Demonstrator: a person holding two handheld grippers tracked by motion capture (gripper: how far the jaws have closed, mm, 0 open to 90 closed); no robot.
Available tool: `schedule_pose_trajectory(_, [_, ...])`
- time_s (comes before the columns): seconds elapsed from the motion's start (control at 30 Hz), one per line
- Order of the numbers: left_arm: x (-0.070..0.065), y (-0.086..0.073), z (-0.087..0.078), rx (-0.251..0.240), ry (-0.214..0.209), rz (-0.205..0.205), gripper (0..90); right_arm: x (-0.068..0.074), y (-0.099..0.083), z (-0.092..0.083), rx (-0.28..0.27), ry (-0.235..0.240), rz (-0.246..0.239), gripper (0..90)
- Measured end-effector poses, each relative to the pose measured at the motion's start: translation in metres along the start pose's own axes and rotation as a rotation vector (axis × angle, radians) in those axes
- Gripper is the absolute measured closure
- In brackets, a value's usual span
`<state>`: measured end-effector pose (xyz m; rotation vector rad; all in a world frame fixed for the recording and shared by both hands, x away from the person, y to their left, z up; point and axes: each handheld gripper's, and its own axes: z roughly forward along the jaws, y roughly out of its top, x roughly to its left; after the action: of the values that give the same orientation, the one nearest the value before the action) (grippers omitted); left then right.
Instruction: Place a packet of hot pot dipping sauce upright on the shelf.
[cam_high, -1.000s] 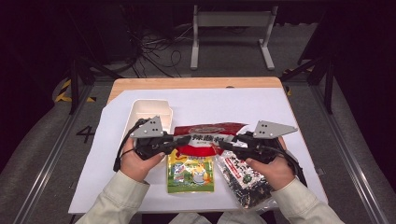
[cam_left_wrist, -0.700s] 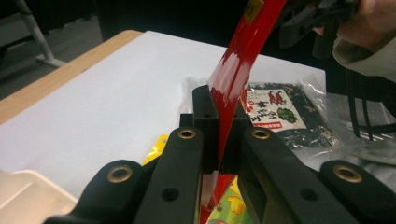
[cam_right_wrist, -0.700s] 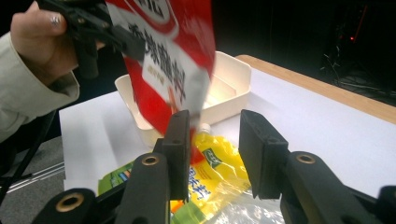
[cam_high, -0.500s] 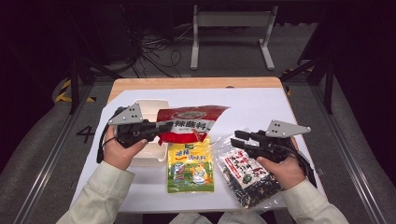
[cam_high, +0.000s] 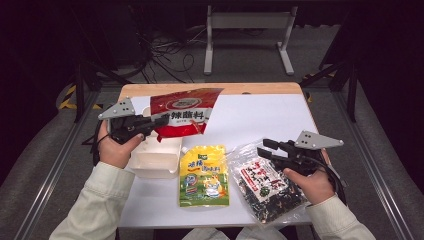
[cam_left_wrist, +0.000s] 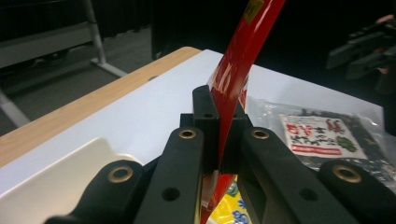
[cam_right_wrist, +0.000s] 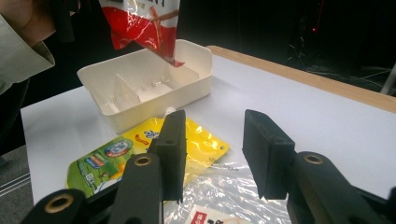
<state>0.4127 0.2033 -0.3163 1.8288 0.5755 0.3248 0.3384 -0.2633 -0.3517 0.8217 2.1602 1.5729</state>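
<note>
My left gripper (cam_high: 161, 121) is shut on the lower edge of a red sauce packet (cam_high: 184, 112) and holds it upright in the air over a white divided tray (cam_high: 155, 157). In the left gripper view the red packet (cam_left_wrist: 233, 70) is pinched between the two pads. My right gripper (cam_high: 264, 147) hovers over a clear bag of dark seaweed (cam_high: 267, 185) at the right. Its jaws have just been opening, and in the right gripper view nothing lies between them (cam_right_wrist: 215, 140). A yellow pouch (cam_high: 204, 175) lies flat between the tray and the bag.
A white sheet (cam_high: 260, 115) covers the wooden table, with bare room at the back right. The table's wooden back edge (cam_high: 240, 89) borders a dark floor with cables and a metal stand.
The left gripper has carried the red packet left and up from the table's middle to above the tray. The right gripper has drawn away to the right, over the seaweed bag.
</note>
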Motion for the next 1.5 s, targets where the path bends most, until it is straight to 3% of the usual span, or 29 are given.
schedule_pose_trajectory(0.4, [0.028, -0.004, 0.005, 0.039, 0.066, -0.022, 89.1, -0.006, -0.019, -0.013, -0.014, -0.028, 0.042, 59.8])
schedule_pose_trajectory(0.6, [0.044, -0.010, 0.004, 0.055, 0.130, -0.042, 89.1, -0.005, -0.023, -0.020, -0.023, -0.039, 0.049, 59.8])
schedule_pose_trajectory(0.83, [0.061, -0.017, 0.004, 0.065, 0.176, -0.029, 89.0, -0.004, -0.028, -0.022, -0.014, -0.043, 0.057, 59.3])
schedule_pose_trajectory(1.4, [0.086, -0.030, 0.033, 0.109, 0.209, -0.017, 88.9, -0.002, -0.032, -0.024, -0.015, -0.036, 0.066, 57.4])
schedule_pose_trajectory(1.5, [0.090, -0.032, 0.040, 0.145, 0.217, -0.013, 88.8, -0.002, -0.034, -0.024, -0.016, -0.035, 0.068, 57.3])
